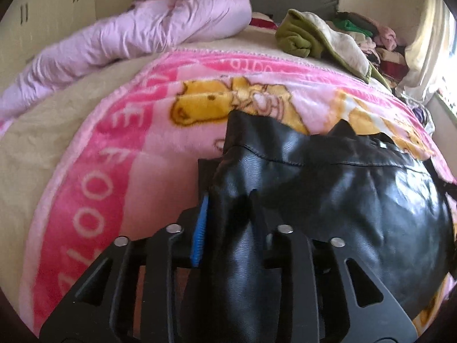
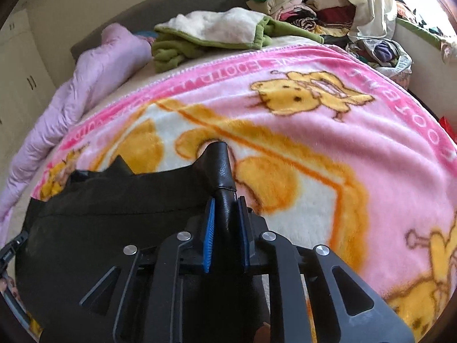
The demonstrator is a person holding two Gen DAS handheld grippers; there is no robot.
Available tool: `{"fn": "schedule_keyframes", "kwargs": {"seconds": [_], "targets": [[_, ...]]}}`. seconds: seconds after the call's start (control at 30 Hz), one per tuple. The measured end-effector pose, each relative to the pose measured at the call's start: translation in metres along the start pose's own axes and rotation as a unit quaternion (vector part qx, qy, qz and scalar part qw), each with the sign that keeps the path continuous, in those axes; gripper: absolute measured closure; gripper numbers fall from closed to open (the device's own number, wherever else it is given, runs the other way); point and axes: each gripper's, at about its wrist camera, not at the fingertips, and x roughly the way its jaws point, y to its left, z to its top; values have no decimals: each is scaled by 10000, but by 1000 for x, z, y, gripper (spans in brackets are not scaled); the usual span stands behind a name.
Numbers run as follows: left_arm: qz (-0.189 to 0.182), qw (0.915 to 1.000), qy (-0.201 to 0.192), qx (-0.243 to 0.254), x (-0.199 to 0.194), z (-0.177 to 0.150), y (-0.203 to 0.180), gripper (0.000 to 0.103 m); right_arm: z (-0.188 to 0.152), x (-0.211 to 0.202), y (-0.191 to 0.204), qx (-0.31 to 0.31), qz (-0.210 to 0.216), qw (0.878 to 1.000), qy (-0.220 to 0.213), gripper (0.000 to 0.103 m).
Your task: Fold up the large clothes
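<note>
A black leather jacket (image 1: 328,200) fills the lower right of the left wrist view and the lower left of the right wrist view, lifted partly off a pink cartoon blanket (image 1: 114,157) that covers the bed. It hangs bunched and creased between the two tools, with a stitched seam showing near the centre of the left view and a dull cloth lining facing the right camera. No neat fold is visible; I judge the work to be at an early stage, with the garment picked up by two points and yet to be spread flat, folded and set aside.

The left gripper (image 1: 225,223) stands at the bottom centre of its view, pinching a thick roll of the leather; one blue pad shows at the left of the roll, while the other is hidden behind the material. The right gripper (image 2: 225,228) sits at the bottom centre of its view, its two blue pads pressed against a narrow strip of leather that sticks up beyond the tips.

Further off, a lilac quilt (image 1: 128,34) lies bundled at the upper left of the left view. A green and white fleece (image 2: 217,34) rests at the top centre of the right view, just past the blanket's edge. A heap of mixed clothes (image 2: 308,5) is piled at the upper right, beside a pale curtain.
</note>
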Motion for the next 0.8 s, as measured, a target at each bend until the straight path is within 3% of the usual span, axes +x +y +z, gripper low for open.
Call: {"fn": "schedule_keyframes", "kwargs": {"seconds": [0.1, 0.2, 0.3, 0.33, 0.4, 0.53, 0.6, 0.8], "targets": [[-151, 9997, -20, -207, 1, -3, 8, 72, -2, 2, 7, -176, -204, 9996, 81, 83], [-28, 9997, -213, -136, -11, -4, 6, 65, -2, -7, 11, -353, -317, 9989, 40, 75], [-37, 9993, -337, -133, -26, -2, 4, 58, -7, -24, 17, -582, -371, 9976, -106, 48], [-18, 9992, -384, -147, -32, -1, 3, 55, -10, -30, 18, -627, -327, 9974, -163, 47], [-50, 9987, -479, -154, -43, 0, -1, 35, -15, -45, 20, -694, -196, 9970, -288, 46], [-45, 9976, -681, -78, -66, 1, -13, 27, -24, -72, 26, -849, -1, 9952, -479, 39], [-88, 9971, -753, -65, -77, 1, -18, 15, -28, -87, 31, -993, 58, 9934, -576, 38], [-136, 9965, -825, 23, -101, -7, -36, 10, -38, -124, 36, -1129, 346, 9903, -729, 34]]}}
